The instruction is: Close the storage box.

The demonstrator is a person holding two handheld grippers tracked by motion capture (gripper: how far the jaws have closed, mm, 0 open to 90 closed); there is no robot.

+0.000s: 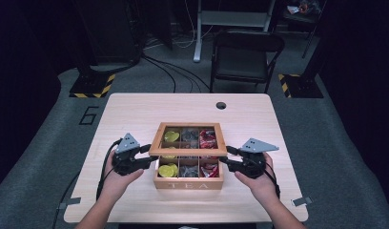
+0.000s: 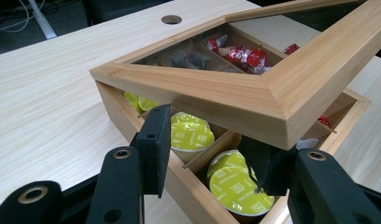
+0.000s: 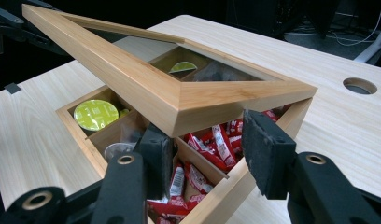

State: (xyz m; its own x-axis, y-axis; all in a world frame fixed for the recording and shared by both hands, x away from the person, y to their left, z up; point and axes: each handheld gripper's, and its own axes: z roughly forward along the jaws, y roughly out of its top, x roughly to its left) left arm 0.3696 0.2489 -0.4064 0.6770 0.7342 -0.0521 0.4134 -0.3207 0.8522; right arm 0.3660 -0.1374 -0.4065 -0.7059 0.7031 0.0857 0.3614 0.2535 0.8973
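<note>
While the lid (image 1: 188,138) sits half-raised over the tea box (image 1: 188,182), we work it from both front corners w/ 2 tools. Left hand-held gripper (image 1: 146,156): jaws spread, straddling the lid's front-left corner, 1 pad below it. Right hand-held gripper (image 1: 225,156): jaws also spread, at the front-right corner, not pinching. The box stands mid-counter (image 1: 135,109), near the front edge.

To do this well, we think:
- lift both corners evenly so the frame doesn't twist on its rear hinge
- keep pads under the wood, clear of the yellow capsules (image 2: 235,184) and red sachets (image 3: 212,144)
- swing slowly back, toward the cable hole (image 1: 221,105).
</note>
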